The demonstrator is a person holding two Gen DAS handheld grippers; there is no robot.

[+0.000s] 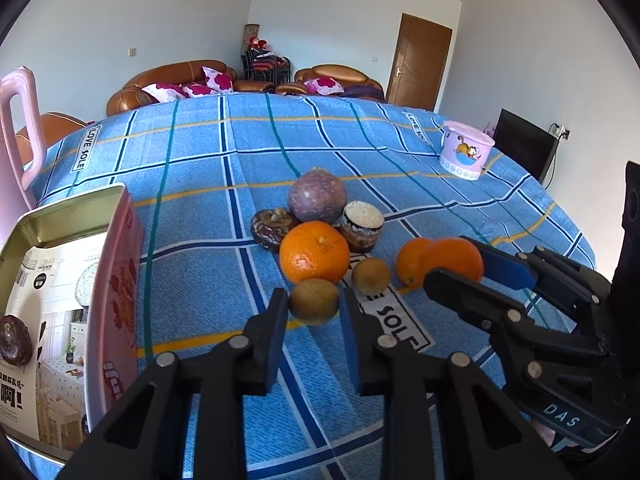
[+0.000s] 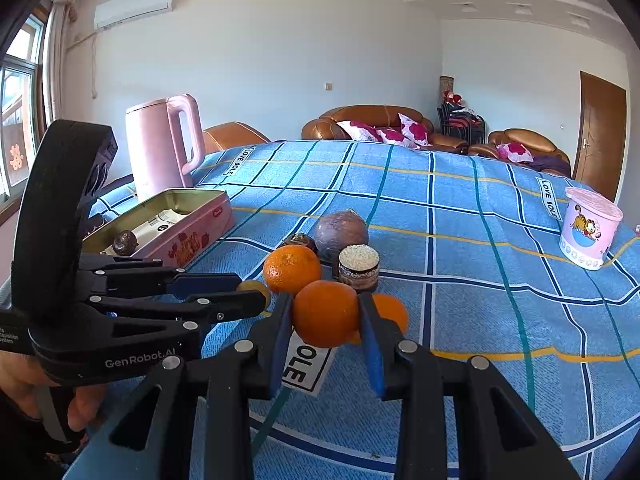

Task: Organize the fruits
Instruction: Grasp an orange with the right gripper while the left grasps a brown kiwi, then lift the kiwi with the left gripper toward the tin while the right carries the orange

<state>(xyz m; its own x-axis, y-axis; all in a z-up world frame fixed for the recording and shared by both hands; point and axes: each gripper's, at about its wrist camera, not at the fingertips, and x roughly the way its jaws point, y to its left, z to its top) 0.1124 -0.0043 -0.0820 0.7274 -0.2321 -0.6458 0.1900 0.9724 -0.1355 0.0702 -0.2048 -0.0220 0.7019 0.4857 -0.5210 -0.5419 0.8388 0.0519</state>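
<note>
Left gripper (image 2: 256, 298) marked GenRobot.AI clamps what looks like a kiwi (image 1: 314, 301), right gripper (image 2: 326, 316) clamps orange (image 2: 325, 314)

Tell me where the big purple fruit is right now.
The purple fruit sits at the back of the fruit pile, mid-table in both wrist views, behind the loose orange, between two dark brown fruits.

walls: white | sofa (image 2: 372, 126): brown leather | door (image 1: 420, 62): wooden | window (image 2: 18, 108): daylit | air conditioner (image 2: 134, 6): wall-mounted
</note>
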